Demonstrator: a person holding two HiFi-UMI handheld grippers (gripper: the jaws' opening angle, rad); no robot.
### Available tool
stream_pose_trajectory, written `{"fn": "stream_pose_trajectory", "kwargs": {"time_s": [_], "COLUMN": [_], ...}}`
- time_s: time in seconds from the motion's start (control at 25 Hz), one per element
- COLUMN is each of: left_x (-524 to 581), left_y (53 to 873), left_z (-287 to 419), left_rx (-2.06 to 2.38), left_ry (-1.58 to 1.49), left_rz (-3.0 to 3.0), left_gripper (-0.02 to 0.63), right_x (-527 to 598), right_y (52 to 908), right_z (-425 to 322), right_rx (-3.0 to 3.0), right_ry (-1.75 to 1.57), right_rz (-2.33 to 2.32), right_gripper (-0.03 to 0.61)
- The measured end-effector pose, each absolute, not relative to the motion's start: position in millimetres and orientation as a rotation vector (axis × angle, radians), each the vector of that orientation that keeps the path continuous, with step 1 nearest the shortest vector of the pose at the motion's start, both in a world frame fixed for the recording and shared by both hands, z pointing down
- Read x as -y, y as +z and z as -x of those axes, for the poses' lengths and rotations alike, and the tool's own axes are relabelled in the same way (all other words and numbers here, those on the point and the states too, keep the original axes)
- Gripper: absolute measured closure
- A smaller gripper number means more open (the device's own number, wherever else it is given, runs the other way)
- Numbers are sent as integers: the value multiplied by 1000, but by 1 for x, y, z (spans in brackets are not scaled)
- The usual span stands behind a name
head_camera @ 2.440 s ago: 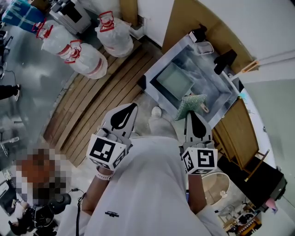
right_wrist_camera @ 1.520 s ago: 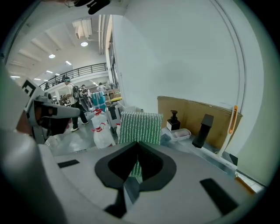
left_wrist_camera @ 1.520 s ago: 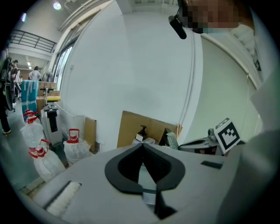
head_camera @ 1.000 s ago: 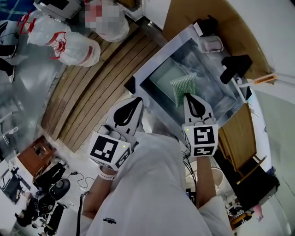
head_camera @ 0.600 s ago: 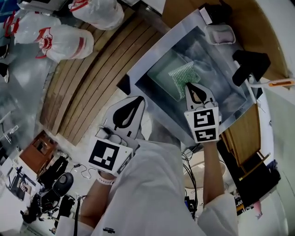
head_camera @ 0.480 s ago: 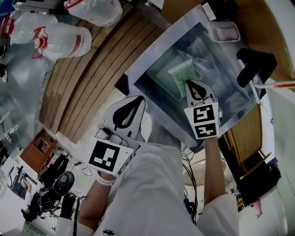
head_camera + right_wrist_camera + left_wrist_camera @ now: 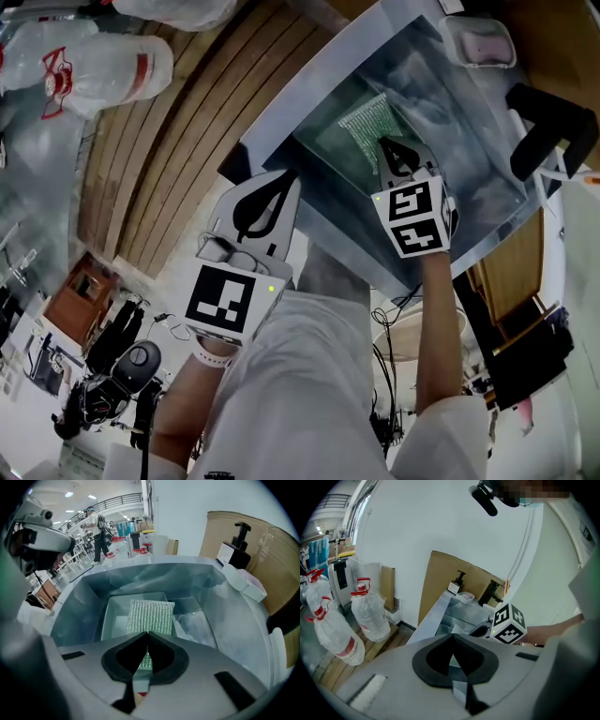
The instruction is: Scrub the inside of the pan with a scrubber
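Right gripper (image 7: 146, 634) has its jaws clamped on the near edge of the green mesh scrubber (image 7: 150, 616). The scrubber reaches down into the rectangular pan (image 7: 108, 620), which sits in the sink (image 7: 278, 105); can't tell whether it touches the pan floor. Left gripper (image 7: 452, 638) has its jaws together with nothing between them, held outside the sink near its front rim.

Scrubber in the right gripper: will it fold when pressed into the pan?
The scrubber juts flat from the right gripper, pinched by one edge, so probably light and fairly stiff. It looks thin, so hard pressing against the pan may bend it. Its woven mesh likely grips rather than slides.
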State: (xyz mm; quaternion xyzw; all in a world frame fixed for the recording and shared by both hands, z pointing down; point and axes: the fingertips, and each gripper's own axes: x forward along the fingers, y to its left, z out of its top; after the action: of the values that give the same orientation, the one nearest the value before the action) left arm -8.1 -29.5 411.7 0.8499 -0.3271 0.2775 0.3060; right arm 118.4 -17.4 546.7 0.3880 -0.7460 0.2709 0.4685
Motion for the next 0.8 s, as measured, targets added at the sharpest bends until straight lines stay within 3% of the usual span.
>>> {"fn": "stream_pose_trajectory", "kwargs": {"time_s": [0.28,0.6,0.8], "left_x": [30,24,23], "left_y": [428,427,426], "left_z": [9,14,17], "left_rx": [857,842,858], "left_ry": [767,770,753], "left_rz": [-2227,-2224,-2227], "left_gripper": [609,609,609], "right_x": [12,62,35], "right_y": [595,586,595], "right_z": [-126,-79,-103], "right_rx": [1735,1899,1766], "right_ry": [547,428,472], "right_rz": [-775,-787,-702], "right_gripper": [569,569,569]}}
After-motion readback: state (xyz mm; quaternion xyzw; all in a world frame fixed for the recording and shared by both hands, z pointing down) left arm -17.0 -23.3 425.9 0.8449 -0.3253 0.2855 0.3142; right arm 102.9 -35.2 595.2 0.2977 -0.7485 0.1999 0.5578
